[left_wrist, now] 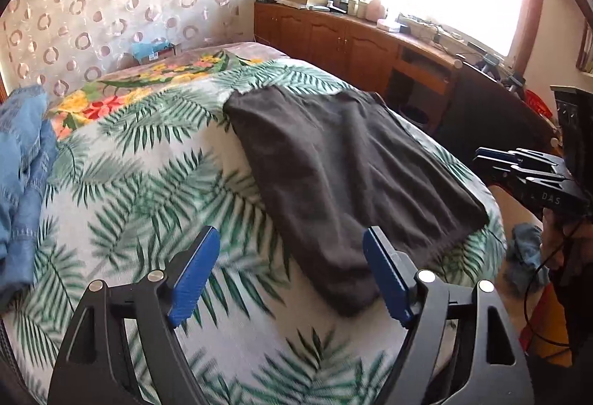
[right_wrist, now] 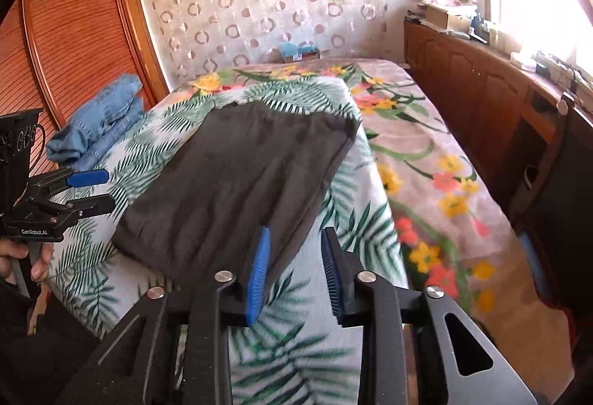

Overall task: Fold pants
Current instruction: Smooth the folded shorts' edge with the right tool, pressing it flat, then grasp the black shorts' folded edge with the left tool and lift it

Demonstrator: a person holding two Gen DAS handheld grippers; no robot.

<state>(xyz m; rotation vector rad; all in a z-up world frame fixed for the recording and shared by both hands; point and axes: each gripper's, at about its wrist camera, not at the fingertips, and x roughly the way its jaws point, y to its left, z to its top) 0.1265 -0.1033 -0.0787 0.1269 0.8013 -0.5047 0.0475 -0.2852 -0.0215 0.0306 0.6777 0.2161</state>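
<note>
Dark grey pants (left_wrist: pixel 344 160) lie folded flat in a rectangle on the leaf-print blanket (left_wrist: pixel 155 182) on the bed; they also show in the right wrist view (right_wrist: pixel 237 178). My left gripper (left_wrist: pixel 292 279) is open and empty, above the blanket by the pants' near left corner. My right gripper (right_wrist: pixel 294 275) is open and empty, hovering at the pants' near right corner. Each gripper shows in the other's view: the right one (left_wrist: pixel 519 164) and the left one (right_wrist: pixel 92 190).
Crumpled blue jeans (left_wrist: pixel 22 182) lie at the bed's left side (right_wrist: pixel 100 123). A floral bedspread (right_wrist: pixel 437 182) lies under the blanket. A wooden cabinet (left_wrist: pixel 352 41) with clutter runs under the window. A wooden wardrobe (right_wrist: pixel 74 34) stands on the left.
</note>
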